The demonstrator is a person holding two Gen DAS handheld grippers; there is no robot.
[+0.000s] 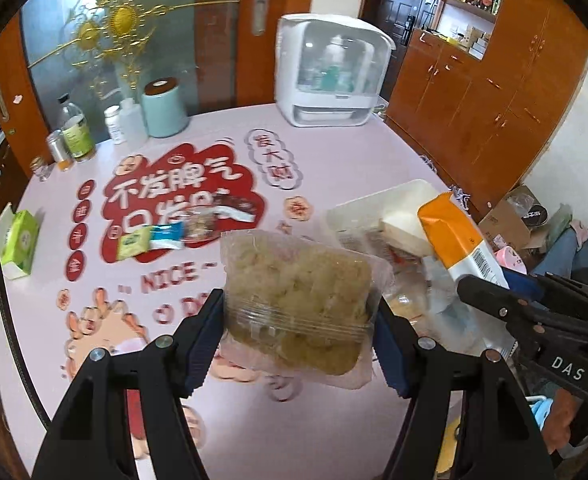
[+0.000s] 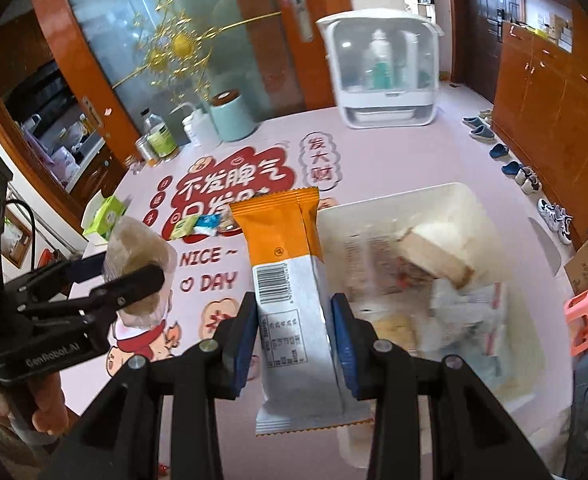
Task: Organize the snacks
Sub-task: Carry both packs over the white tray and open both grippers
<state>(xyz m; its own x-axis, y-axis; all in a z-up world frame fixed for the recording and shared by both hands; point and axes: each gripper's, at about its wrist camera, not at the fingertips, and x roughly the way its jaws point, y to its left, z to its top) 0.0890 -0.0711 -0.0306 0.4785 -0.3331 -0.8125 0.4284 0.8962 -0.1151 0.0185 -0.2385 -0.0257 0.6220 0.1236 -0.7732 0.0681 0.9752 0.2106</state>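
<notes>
Right wrist: orange packet (image 2: pixel 289 280) lengthwise between jaws (orange end forward)

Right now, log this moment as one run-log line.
left gripper: shut on clear snack bag | right gripper: shut on orange snack pack | white bin: partly filled | small packets: on table

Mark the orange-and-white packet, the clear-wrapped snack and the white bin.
orange-and-white packet (image 2: pixel 289 280), right wrist view, barcode area.
clear-wrapped snack (image 1: pixel 298 292), left wrist view, middle.
white bin (image 2: pixel 490 216), right wrist view, far wall.
</notes>
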